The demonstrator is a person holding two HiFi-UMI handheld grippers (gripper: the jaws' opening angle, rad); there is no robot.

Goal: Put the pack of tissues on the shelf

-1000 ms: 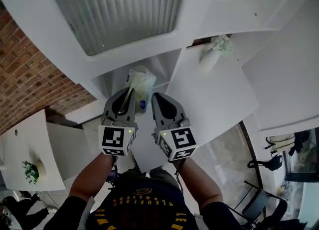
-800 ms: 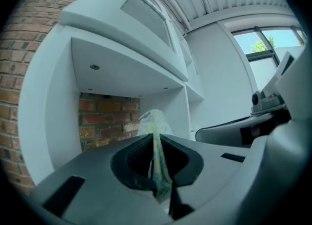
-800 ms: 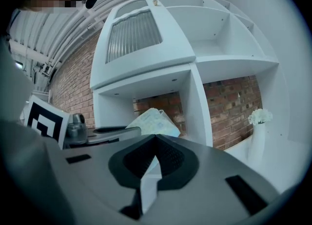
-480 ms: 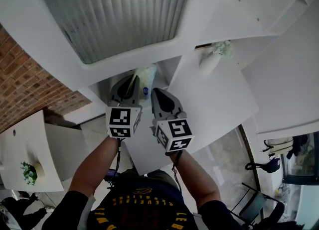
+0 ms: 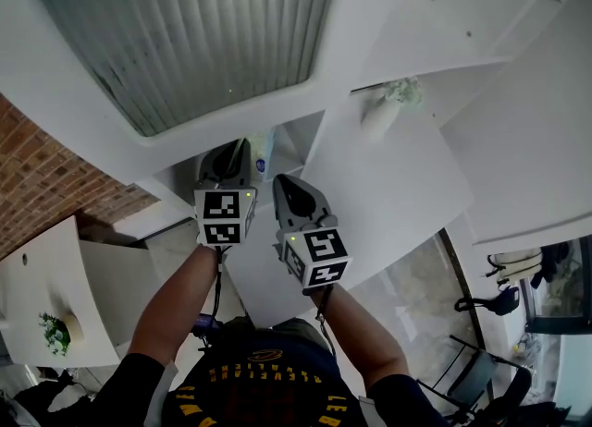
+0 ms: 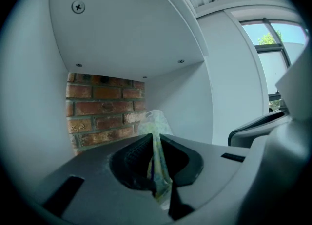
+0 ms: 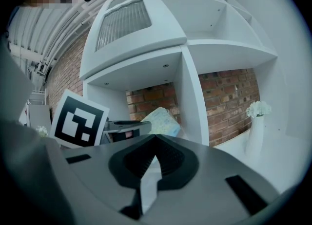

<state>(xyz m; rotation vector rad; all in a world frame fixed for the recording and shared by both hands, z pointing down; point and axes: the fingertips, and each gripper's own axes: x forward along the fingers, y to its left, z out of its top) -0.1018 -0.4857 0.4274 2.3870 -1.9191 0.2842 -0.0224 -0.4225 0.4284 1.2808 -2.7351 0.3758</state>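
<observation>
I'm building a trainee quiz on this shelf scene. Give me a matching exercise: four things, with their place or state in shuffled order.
Things:
1. pack of tissues
2. right gripper
3. vase
4. brick wall

Place or state:
A. behind the shelf
B. jaws together, nothing held
C. pinched by its wrapper in the left gripper
D. standing right of the upright divider

Pairs: 1-C, 2-B, 3-D, 4-A

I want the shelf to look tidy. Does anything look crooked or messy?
Only the tissue pack: it is held tilted at the shelf cubby, its crumpled edge pinched in the shut left tongs, not lying flat. Nothing looks spilled or broken.
</observation>
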